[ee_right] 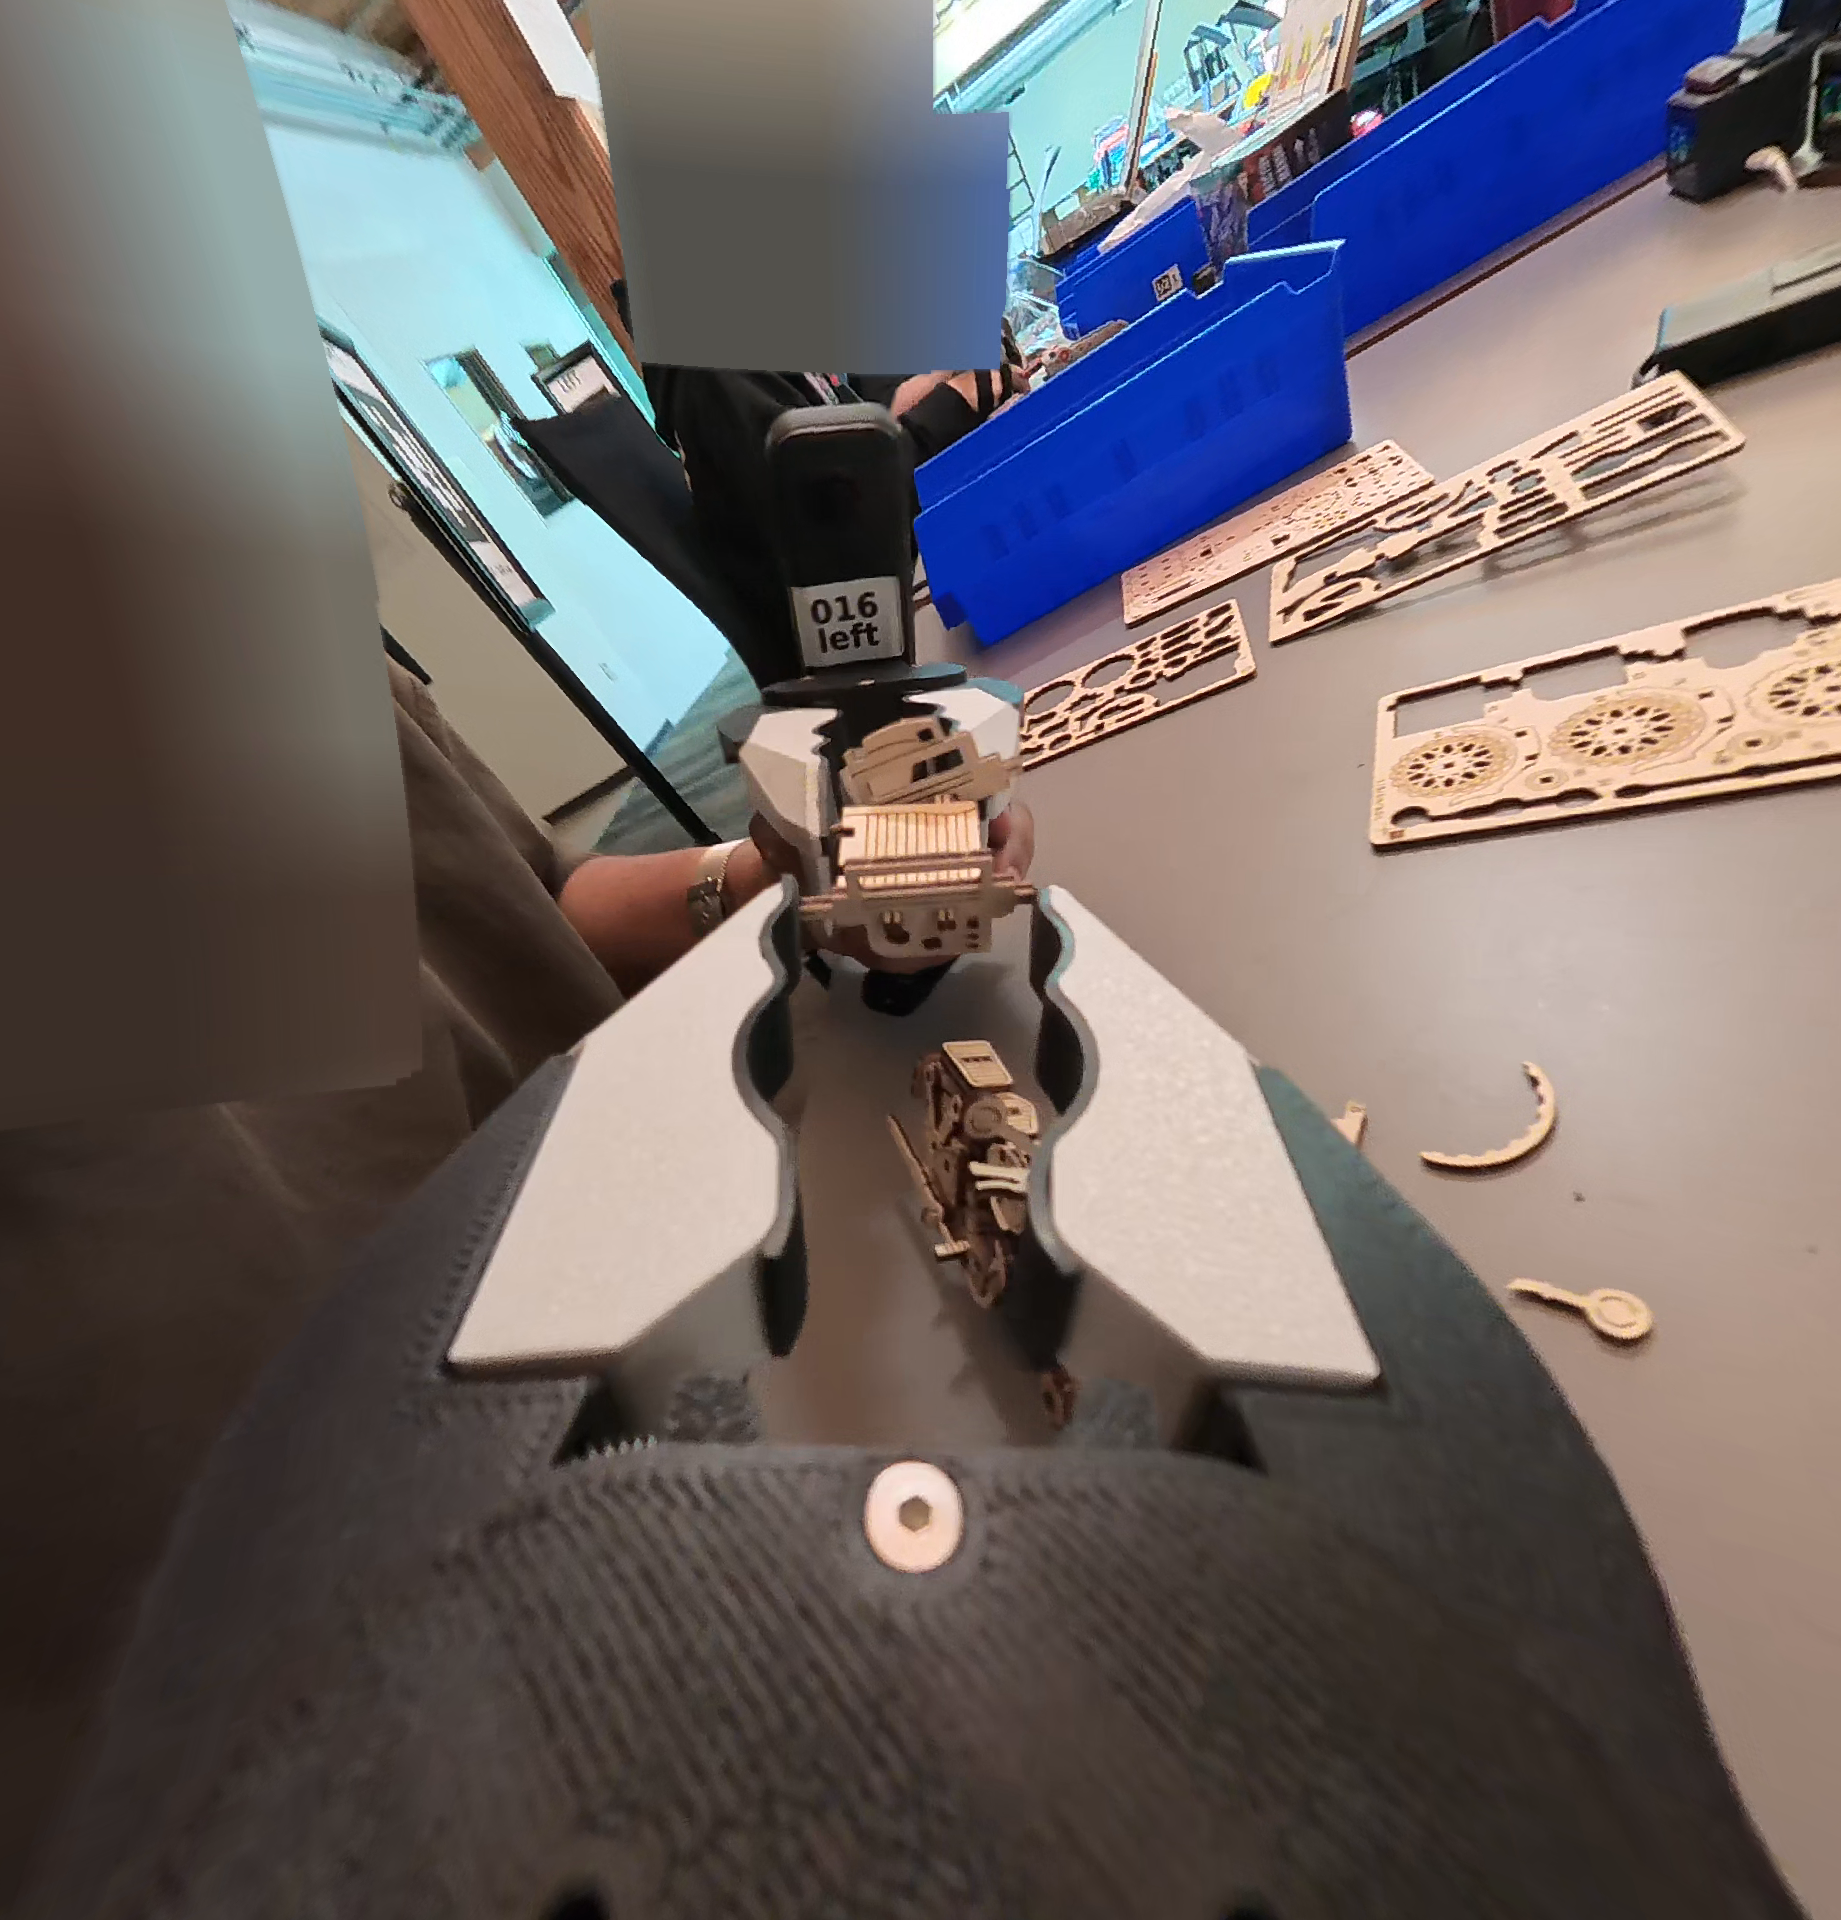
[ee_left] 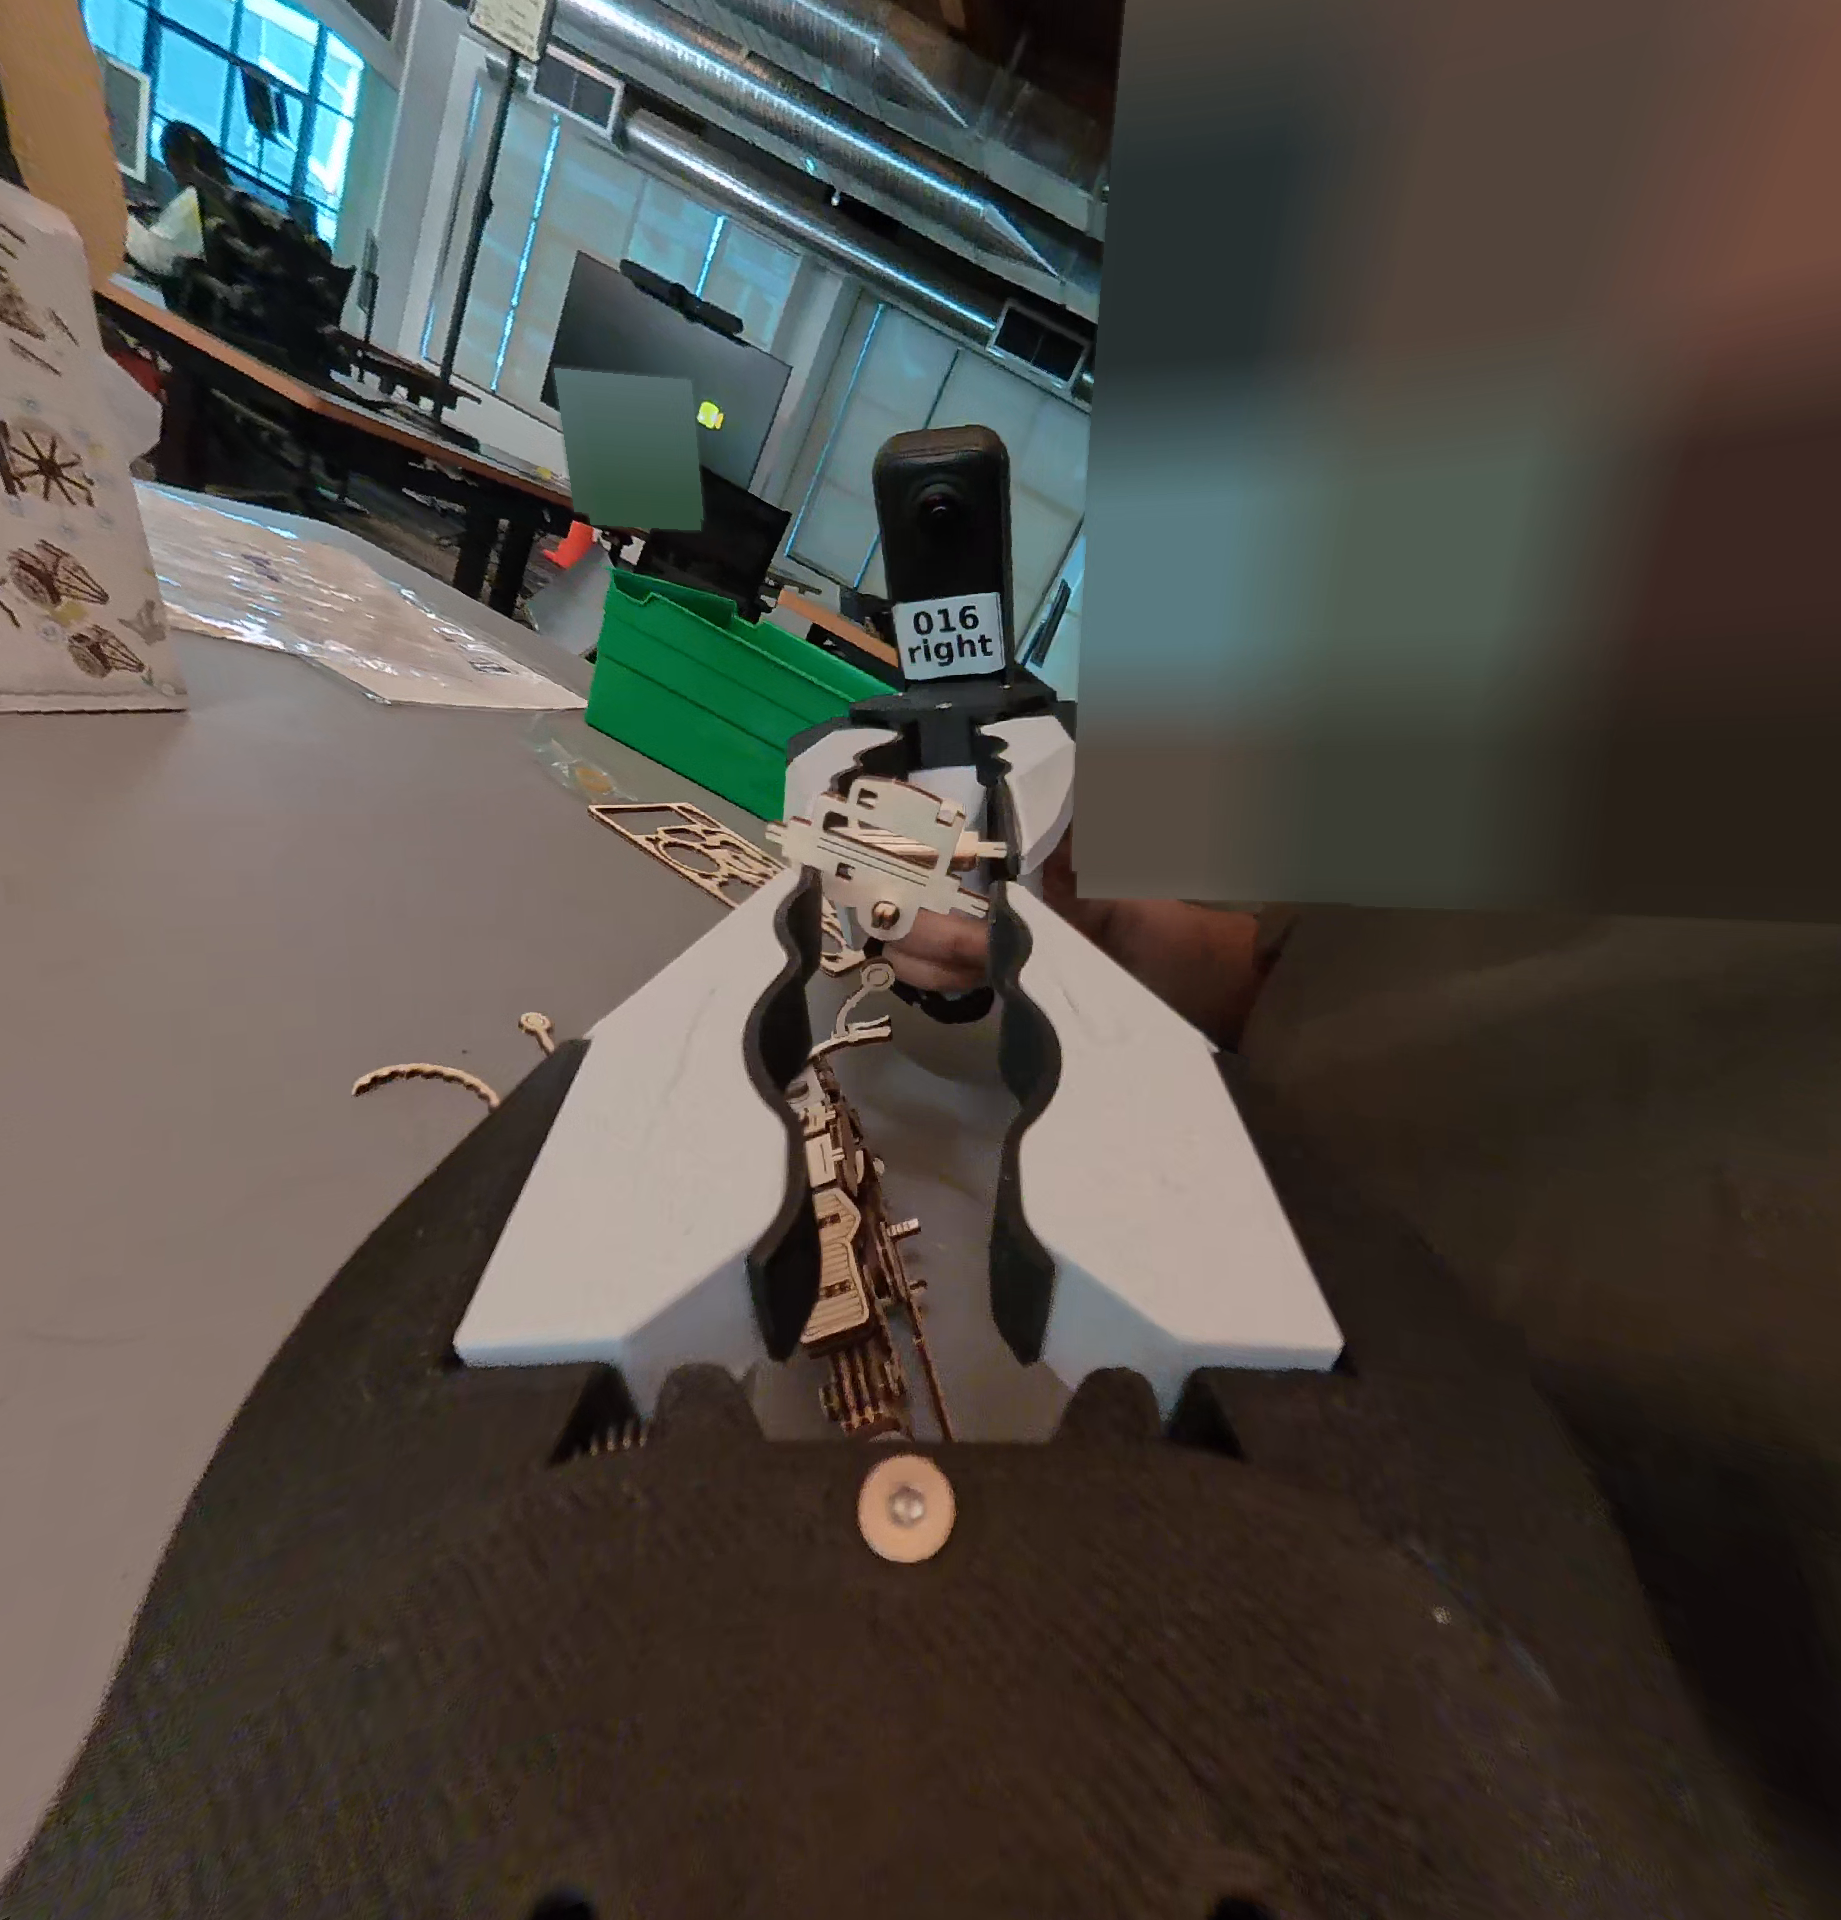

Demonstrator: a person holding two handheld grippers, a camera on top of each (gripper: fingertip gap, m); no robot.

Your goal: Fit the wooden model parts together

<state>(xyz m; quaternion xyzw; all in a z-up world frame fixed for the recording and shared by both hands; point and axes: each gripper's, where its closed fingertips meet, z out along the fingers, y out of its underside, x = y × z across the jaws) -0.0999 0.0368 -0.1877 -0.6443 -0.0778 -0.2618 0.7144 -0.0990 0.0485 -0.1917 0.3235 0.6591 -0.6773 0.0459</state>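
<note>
While the left wrist view is taken first, the left tongs (ee_left: 900, 914) are seen parted, fingertips flanking a flat wooden piece (ee_left: 885, 847) without a clear grip by them; that piece is carried by the right tongs (ee_left: 931, 790) facing in from beyond. Whether the piece touches the left fingertips cannot be told. Below the gap, a partly built wooden model (ee_left: 854, 1247) lies on the grey tabletop (ee_left: 272, 935), close to the left finger's inner edge. Open tabletop is seen to the left, broken only by a curved toothed strip (ee_left: 428, 1078) and a small round-headed pin (ee_left: 537, 1029). A green bin (ee_left: 708, 686) and a cut-out sheet (ee_left: 687, 847) stand farther back.

In the right wrist view, the right tongs (ee_right: 911, 914) are seen spread, a ribbed wooden assembly (ee_right: 911, 873) sitting at their tips; the left tongs (ee_right: 880, 769) opposite are closed on it. The model (ee_right: 973, 1153) lies beneath, near the right finger's inner edge. To the right, free tabletop (ee_right: 1518, 987) is bounded by punched wooden sheets (ee_right: 1622, 727) and a blue bin (ee_right: 1134, 468); a toothed arc (ee_right: 1498, 1132) and a pin (ee_right: 1591, 1311) lie near the gripper body's edge.
</note>
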